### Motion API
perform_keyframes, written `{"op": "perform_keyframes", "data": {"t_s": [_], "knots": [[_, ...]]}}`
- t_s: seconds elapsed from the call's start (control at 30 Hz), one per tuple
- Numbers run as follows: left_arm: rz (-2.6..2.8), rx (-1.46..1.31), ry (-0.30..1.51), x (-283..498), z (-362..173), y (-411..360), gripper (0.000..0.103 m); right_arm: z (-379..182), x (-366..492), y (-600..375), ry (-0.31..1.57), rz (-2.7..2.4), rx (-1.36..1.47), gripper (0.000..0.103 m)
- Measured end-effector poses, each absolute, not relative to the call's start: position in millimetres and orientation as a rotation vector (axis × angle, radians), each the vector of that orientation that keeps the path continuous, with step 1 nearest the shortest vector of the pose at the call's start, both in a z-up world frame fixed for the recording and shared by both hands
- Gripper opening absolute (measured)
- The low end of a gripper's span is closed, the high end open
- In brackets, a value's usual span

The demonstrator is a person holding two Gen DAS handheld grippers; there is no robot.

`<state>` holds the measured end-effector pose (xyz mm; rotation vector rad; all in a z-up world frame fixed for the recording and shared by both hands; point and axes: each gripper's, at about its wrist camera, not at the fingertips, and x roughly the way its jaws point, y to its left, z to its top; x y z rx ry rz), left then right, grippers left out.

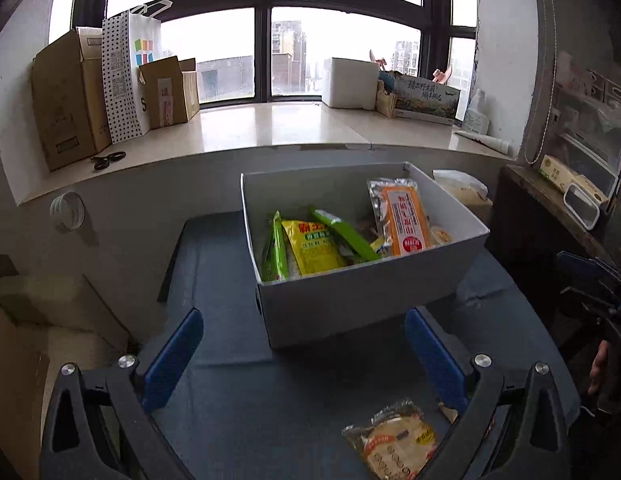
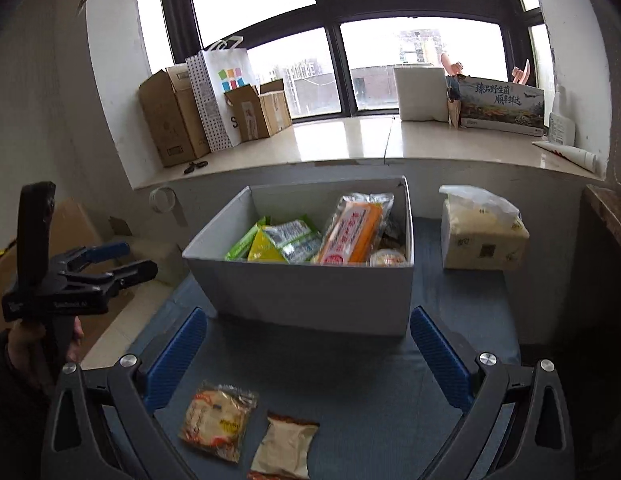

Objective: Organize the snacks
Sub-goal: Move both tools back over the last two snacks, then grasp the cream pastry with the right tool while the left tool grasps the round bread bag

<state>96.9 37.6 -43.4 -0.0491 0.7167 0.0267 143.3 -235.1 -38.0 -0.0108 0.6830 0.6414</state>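
Snacks are split between a white box and the blue cloth it stands on. Taking the left-wrist view first: the left gripper (image 1: 302,350) has its blue-padded fingers spread wide with nothing between them, and the white box (image 1: 362,292) sits just ahead of it, slightly toward its right finger. Inside, from left to right, lie a green packet (image 1: 276,248), a yellow packet (image 1: 312,246), a green stick pack (image 1: 344,234) and an orange-labelled packet (image 1: 402,218) propped against the far right wall. Below the gripper's right finger a single round-cake packet (image 1: 394,440) lies on the blue cloth (image 1: 230,420). At the far right edge only a dark part of the other tool shows.

The right-wrist view adds what that one misses. Far to the left of the right gripper (image 2: 308,350), the left gripper (image 2: 110,258) is seen from the side in the person's hand (image 2: 18,346), its fingers apart. The right gripper's own fingers are also spread wide and hold nothing, with the white box (image 2: 310,300) straight ahead between them. Two packets lie on the cloth beneath it: the round-cake packet (image 2: 218,420) near its left finger and a pale brown-edged packet (image 2: 284,446) just beside that one, apart from it. Beyond its right finger, right of the box, stands a tissue pack (image 2: 484,236), which the left view mostly hides behind the box.
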Motion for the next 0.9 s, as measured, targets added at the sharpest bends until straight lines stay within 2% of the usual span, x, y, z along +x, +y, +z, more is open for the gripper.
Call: {"op": "perform_keyframes", "data": {"t_s": [0.17, 0.3, 0.9], "knots": [[0.043, -0.142, 0.81, 64, -87, 35, 0.103, -110, 110, -232, 0.88, 0.604, -0.038, 0.103], [0.03, -0.206, 0.889, 50, -115, 29, 0.103, -144, 95, -224, 0.943, 0.546, -0.124, 0.103], [0.058, -0.215, 0.929, 34, -130, 36, 0.103, -165, 116, -188, 0.985, 0.527, -0.243, 0.102]]}}
